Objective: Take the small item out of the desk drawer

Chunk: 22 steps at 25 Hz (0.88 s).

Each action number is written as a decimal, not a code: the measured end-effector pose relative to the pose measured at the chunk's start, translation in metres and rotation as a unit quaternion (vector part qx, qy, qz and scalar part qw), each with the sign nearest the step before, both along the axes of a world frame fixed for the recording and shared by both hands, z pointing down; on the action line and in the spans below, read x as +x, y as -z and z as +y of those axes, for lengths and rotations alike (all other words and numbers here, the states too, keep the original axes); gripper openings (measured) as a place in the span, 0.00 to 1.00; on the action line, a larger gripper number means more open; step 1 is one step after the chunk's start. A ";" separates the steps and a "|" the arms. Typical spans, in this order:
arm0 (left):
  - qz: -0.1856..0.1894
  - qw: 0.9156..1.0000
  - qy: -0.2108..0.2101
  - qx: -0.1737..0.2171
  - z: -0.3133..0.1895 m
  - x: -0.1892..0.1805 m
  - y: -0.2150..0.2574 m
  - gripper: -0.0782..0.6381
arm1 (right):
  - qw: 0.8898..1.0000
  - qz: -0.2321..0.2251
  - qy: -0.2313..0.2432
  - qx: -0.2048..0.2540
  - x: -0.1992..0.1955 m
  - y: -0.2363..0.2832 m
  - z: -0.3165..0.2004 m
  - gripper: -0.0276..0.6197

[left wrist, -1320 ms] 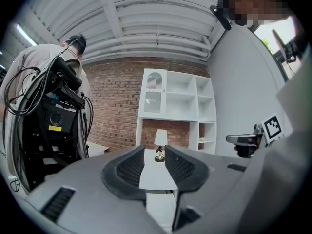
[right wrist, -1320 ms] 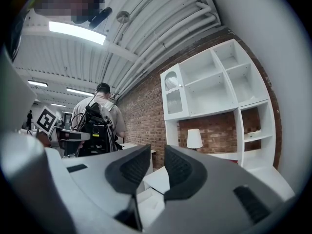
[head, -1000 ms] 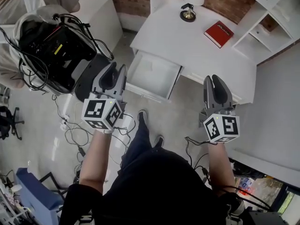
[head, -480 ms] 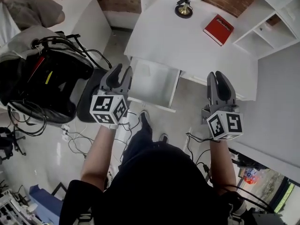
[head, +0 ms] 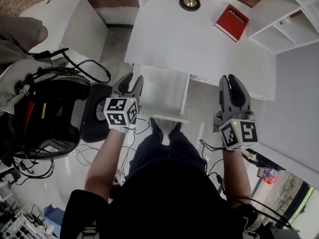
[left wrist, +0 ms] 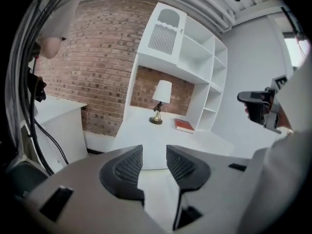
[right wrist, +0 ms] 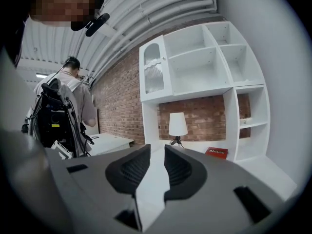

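Observation:
The white desk [head: 199, 39] has its drawer [head: 167, 91] pulled out toward me, and I make out no small item on its pale floor. My left gripper [head: 132, 79] hovers at the drawer's left edge. Its jaws have just been opening and stand apart with nothing between them; in the left gripper view [left wrist: 154, 152] only the desk top shows through the gap. My right gripper [head: 232, 78] hangs to the right of the drawer, in front of the desk. A narrow gap separates its jaws [right wrist: 157, 152], which are empty.
A red book [head: 231, 21] and a brass lamp base [head: 190, 0] sit on the desk. White shelves [head: 294, 14] stand at the right and a white cabinet [head: 60, 19] at the left. A black pack with cables [head: 50, 113] lies on the floor left. Another person [right wrist: 73, 99] stands behind.
I have come closer to the desk, so the drawer now lies right under both grippers. The left gripper's jaws have spread wider. The right gripper keeps its pose.

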<state>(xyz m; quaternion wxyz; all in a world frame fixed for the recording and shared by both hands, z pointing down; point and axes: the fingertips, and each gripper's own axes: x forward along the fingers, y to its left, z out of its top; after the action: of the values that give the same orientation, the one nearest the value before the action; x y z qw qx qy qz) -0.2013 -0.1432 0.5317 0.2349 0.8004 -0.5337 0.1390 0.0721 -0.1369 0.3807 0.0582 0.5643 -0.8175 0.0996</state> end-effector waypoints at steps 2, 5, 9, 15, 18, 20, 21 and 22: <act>-0.007 1.000 0.004 -0.027 -0.007 -0.008 -0.021 0.30 | 1.000 -0.004 0.002 -0.014 -0.005 -0.010 -0.011 0.17; -0.010 0.997 0.010 -0.069 -0.017 -0.004 -0.055 0.30 | 0.999 -0.008 0.007 -0.031 0.002 -0.025 -0.027 0.17; -0.019 0.993 0.014 -0.114 -0.031 0.014 -0.115 0.31 | 0.999 -0.010 0.011 -0.050 0.021 -0.058 -0.047 0.17; -0.043 0.986 -0.002 -0.161 -0.052 0.030 -0.191 0.32 | 0.998 -0.001 0.001 -0.058 0.044 -0.095 -0.064 0.17; -0.053 0.982 -0.011 -0.182 -0.054 0.024 -0.210 0.33 | 0.998 0.001 -0.009 -0.062 0.042 -0.097 -0.068 0.17; -0.047 0.978 -0.014 -0.200 -0.055 0.026 -0.224 0.33 | 0.998 0.003 -0.011 -0.068 0.043 -0.102 -0.068 0.17; -0.044 0.977 -0.014 -0.209 -0.055 0.028 -0.232 0.33 | 0.997 0.005 -0.011 -0.071 0.044 -0.105 -0.068 0.17; -0.041 0.975 -0.014 -0.217 -0.055 0.030 -0.239 0.33 | 0.997 0.006 -0.012 -0.074 0.045 -0.109 -0.067 0.17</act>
<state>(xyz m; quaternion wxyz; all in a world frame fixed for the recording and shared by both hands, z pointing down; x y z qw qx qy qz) -0.1711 -0.1979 0.7709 0.3789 0.7315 -0.4884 0.2877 0.1170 -0.2044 0.4892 0.1034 0.5687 -0.8008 0.1567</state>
